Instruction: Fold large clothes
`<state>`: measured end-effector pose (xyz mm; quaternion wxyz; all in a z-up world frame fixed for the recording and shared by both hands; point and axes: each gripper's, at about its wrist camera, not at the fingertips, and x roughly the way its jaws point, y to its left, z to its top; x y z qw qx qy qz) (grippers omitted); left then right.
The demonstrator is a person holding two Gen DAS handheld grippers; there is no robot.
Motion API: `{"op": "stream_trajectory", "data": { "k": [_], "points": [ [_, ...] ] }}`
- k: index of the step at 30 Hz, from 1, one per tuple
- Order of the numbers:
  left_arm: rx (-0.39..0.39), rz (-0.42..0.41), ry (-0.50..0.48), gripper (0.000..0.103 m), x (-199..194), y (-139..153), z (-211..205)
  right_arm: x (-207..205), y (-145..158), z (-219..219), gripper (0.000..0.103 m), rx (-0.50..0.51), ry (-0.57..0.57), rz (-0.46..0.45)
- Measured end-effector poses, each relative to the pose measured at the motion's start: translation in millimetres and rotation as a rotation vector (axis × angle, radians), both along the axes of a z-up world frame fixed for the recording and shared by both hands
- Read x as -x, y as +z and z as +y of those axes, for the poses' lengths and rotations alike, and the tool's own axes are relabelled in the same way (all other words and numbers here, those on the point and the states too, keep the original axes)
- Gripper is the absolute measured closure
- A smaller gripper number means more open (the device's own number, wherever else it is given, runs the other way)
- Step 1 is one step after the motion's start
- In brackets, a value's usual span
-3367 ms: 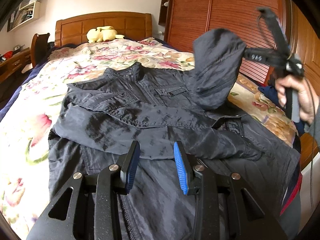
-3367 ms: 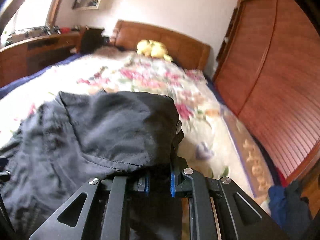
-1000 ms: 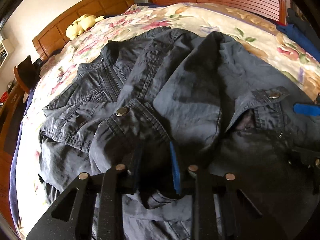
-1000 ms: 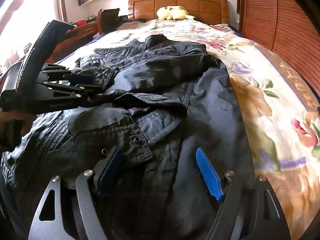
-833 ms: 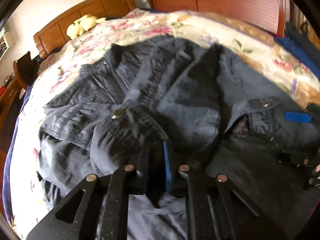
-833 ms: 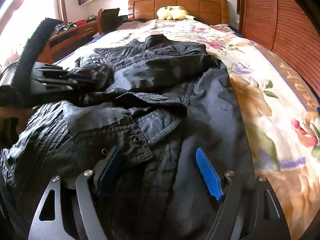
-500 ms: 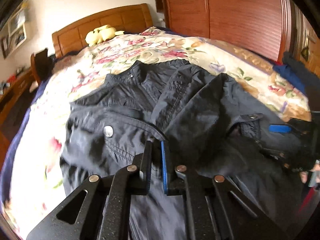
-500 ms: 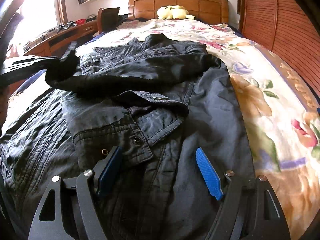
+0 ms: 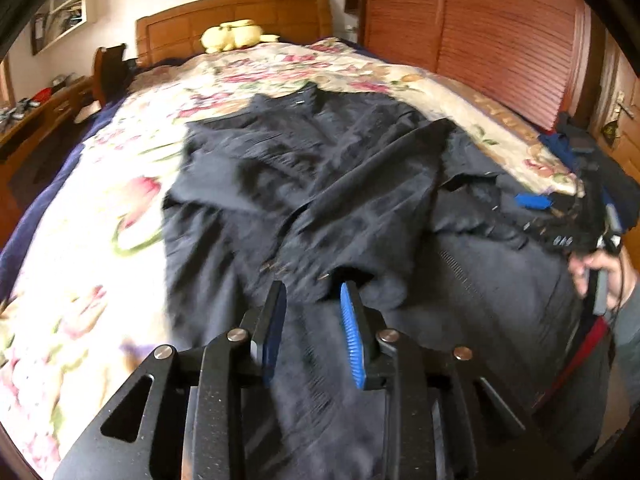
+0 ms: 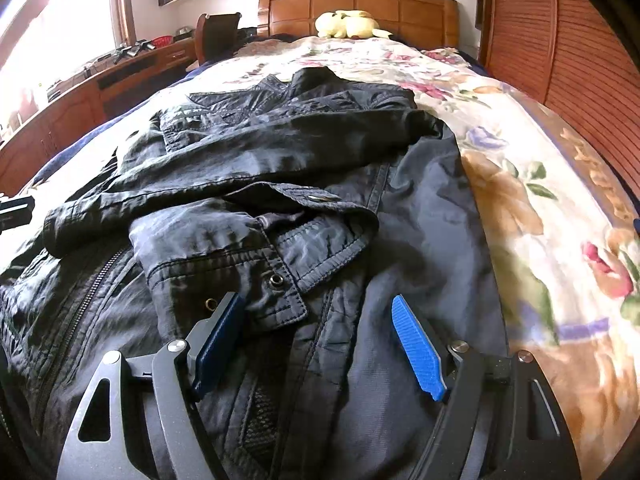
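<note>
— two grippers, both over one dark jacket [image 10: 304, 168]. spread front-up along the floral bedspread [image 10: 520, 200], collar toward the wooden headboard [image 10: 360, 4], both sleeves folded across the chest.

— left gripper [image 9: 312, 300]?

— jaws opening, a narrow gap between the blue pads. hovering over a bunched sleeve cuff at the jacket's middle. no cloth between the pads, as far as the blur allows; picture smeared.

— and the right gripper [image 10: 316, 312]?

— spread wide, tilted down over the lower right of the jacket. jaws straddling a cuff with two metal snaps [image 10: 276, 280]; left pad right at the cuff's edge, right pad over smooth fabric. nothing pinched. hard to tell whether the pads touch the cloth or hang just above it.

— seen from the left view too?

— yes, far right edge: one blue pad [image 9: 534, 201] over the jacket's side, and a hand [image 9: 600, 276] on the handle, grey sleeve beside it.

— anything else around?

— yellow plush toy [image 10: 348, 24] against the headboard. slatted wooden wardrobe doors [image 9: 500, 32] along the right side of the bed. wooden desk [image 10: 80, 92] to the left, clutter on top, too small to name.
</note>
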<state>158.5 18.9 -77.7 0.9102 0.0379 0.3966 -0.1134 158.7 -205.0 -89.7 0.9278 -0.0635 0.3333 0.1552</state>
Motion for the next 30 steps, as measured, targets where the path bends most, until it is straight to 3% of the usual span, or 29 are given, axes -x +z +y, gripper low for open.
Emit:
{"op": "stream_trajectory", "data": {
  "k": [6, 12, 20, 28, 30],
  "points": [
    [-0.015, 0.018, 0.062, 0.073, 21.5, -8.1, 33.8, 14.5, 33.2, 33.8, 0.027, -0.05, 0.097, -0.065],
    [-0.001, 0.031, 0.108, 0.073, 36.9, -18.4, 55.7, 8.4, 49.7, 118.5, 0.052, -0.034, 0.274, -0.065],
    [0.008, 0.043, 0.147, 0.073, 49.4, -26.3, 79.6, 1.8, 31.7, 204.7, 0.08, 0.046, 0.417, 0.01],
    [0.014, 0.048, 0.169, 0.073, 57.5, -31.7, 93.3, 9.4, 7.9, 217.5, 0.081, 0.103, 0.448, 0.111],
    [0.017, 0.05, 0.171, 0.073, 58.6, -33.8, 94.8, 11.9, 6.8, 219.4, 0.081, 0.123, 0.451, 0.1]
  ]
}}
